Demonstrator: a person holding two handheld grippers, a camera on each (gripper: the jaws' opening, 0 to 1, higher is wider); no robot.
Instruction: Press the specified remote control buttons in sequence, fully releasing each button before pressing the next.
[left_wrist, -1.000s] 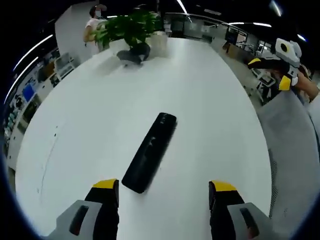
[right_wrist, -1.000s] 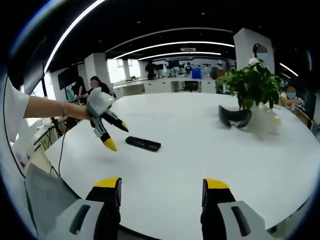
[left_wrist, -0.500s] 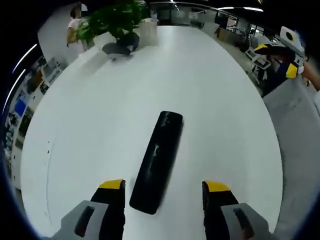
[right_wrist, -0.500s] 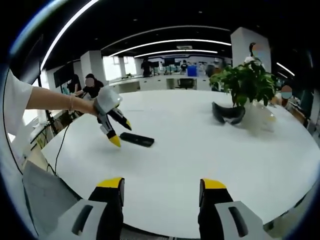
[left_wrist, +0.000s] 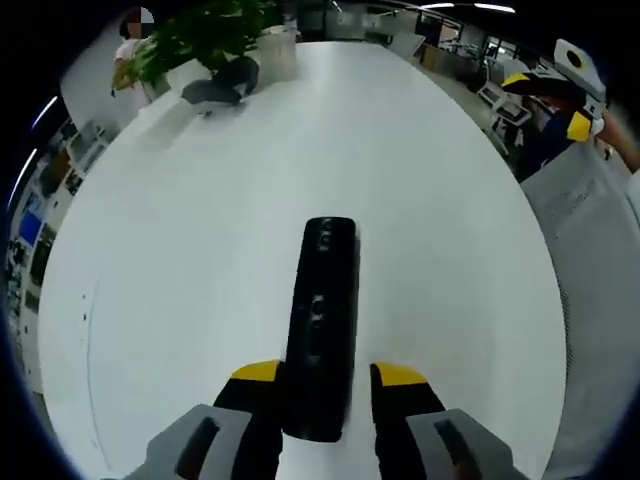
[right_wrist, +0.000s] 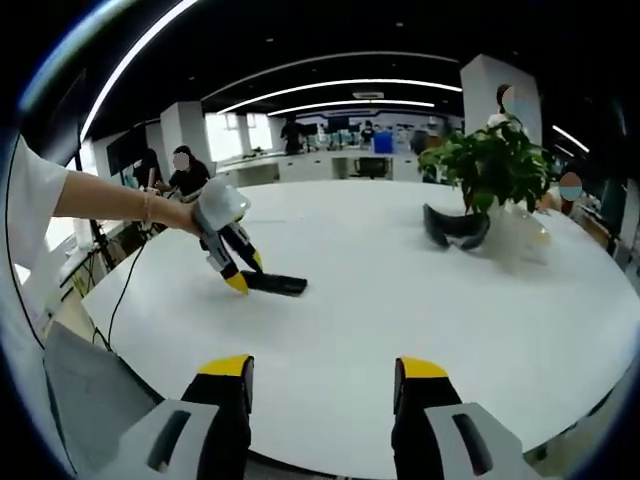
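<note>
Your left hand-held gripper straddled the near end of the black remote control, which lay flat on the white bench; jaw contact could not be confirmed. Your right hand-held gripper hovered wide open, holding nothing.

The remote control lies on the table, its near end between the left jaws.

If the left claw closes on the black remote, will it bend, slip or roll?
The remote looks like a rigid flat bar, so it probably will not bend or roll. Its glossy casing on the smooth white table may slide if the left claw pushes it.
</note>
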